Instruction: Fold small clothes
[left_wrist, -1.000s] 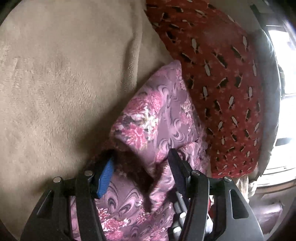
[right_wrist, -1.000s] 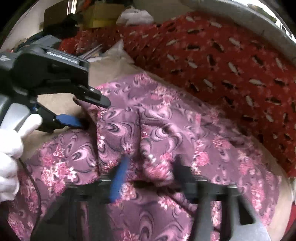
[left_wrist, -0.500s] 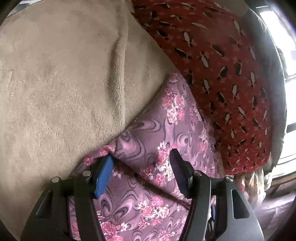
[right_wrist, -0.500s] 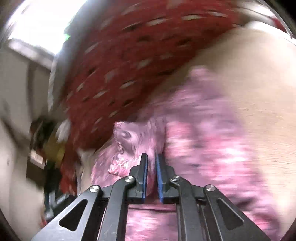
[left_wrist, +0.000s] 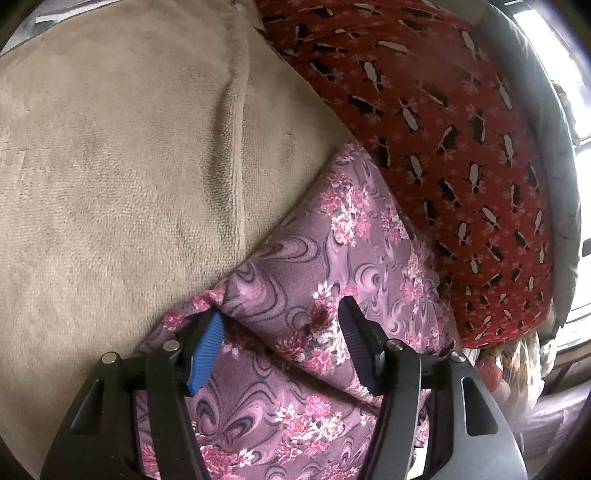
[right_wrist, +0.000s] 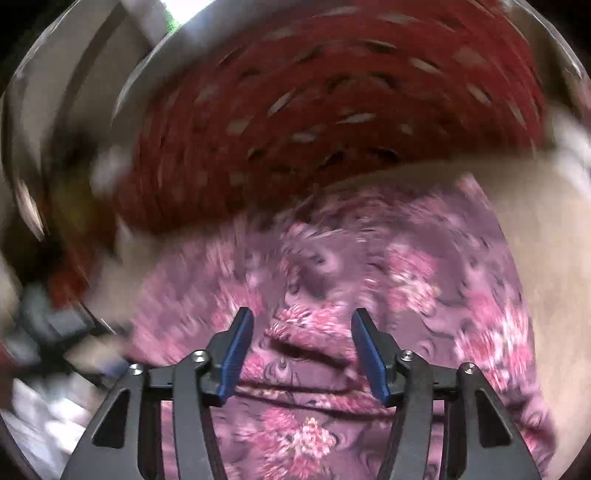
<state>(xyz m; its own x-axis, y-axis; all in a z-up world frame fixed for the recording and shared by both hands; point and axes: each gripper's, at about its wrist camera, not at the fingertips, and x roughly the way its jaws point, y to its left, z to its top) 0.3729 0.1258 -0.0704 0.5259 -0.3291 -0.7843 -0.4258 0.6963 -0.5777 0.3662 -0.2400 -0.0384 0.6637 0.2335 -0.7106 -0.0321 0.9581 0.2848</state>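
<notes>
A purple garment with pink flowers (left_wrist: 325, 266) lies folded on a beige blanket (left_wrist: 110, 166), with a folded layer on top. My left gripper (left_wrist: 277, 328) is open, its fingers straddling the folded edge just above the cloth. In the right wrist view the same garment (right_wrist: 369, 277) fills the lower half, blurred by motion. My right gripper (right_wrist: 301, 325) is open over it, and holds nothing.
A red patterned cushion (left_wrist: 443, 129) lies against the garment's far side and also shows in the right wrist view (right_wrist: 332, 110). A grey padded edge (left_wrist: 546, 129) runs behind it. Clutter sits at the left of the right wrist view (right_wrist: 44, 332).
My right gripper was shut on a bunch of the garment half a second ago and has opened and let it go. The garment's folded layer now lies flatter. The left gripper stayed open.
</notes>
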